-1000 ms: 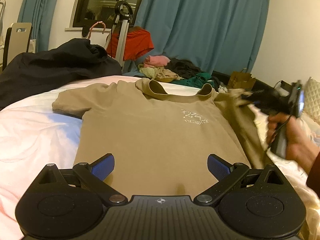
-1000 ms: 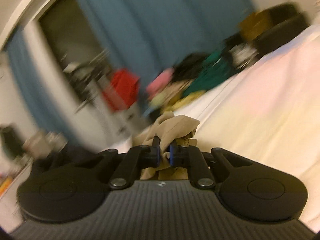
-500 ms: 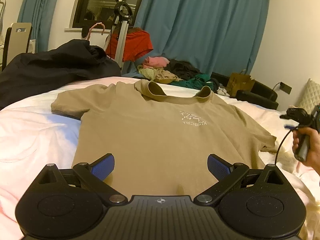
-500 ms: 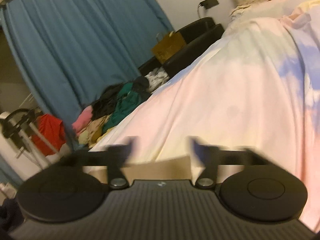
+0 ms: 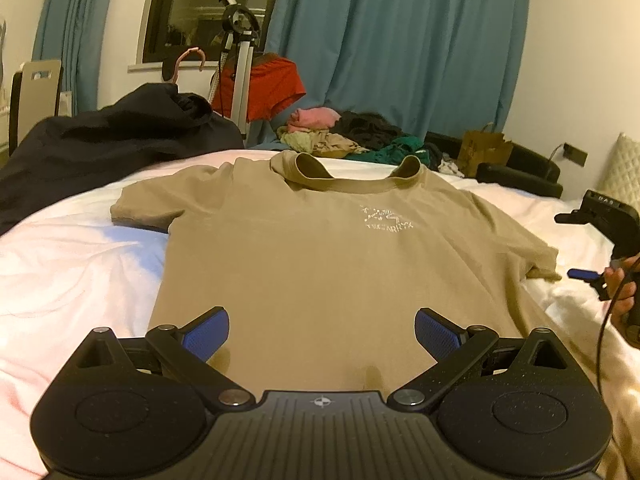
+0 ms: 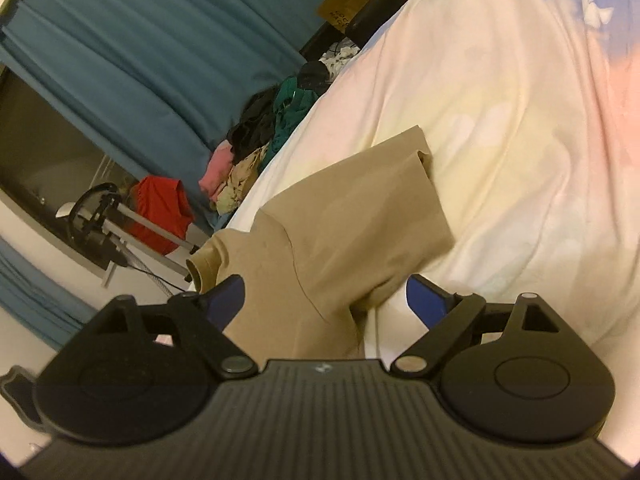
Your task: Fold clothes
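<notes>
We see the tan T-shirt (image 5: 320, 256) spread flat, front up, at the centre of the bed (image 5: 72, 272). Our left hand-held gripper (image 5: 322, 330) hovers released over its hem at lower centre. Our right hand-held gripper (image 6: 324, 300), also released, frames the sleeve (image 6: 384, 208). Clothes pile (image 5: 348, 138) lies beyond.

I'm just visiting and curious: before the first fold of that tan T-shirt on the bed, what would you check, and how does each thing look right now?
1. T-shirt spread flat, front up: ok.
2. Both sleeves laid out: ok, though the right sleeve has a small curl at its hem.
3. Left gripper open, empty, over the hem: ok.
4. Right gripper open, holding nothing: ok.
5. Dark garment clear of the shirt: ok.
6. Hem straight: cannot tell, hidden.
</notes>
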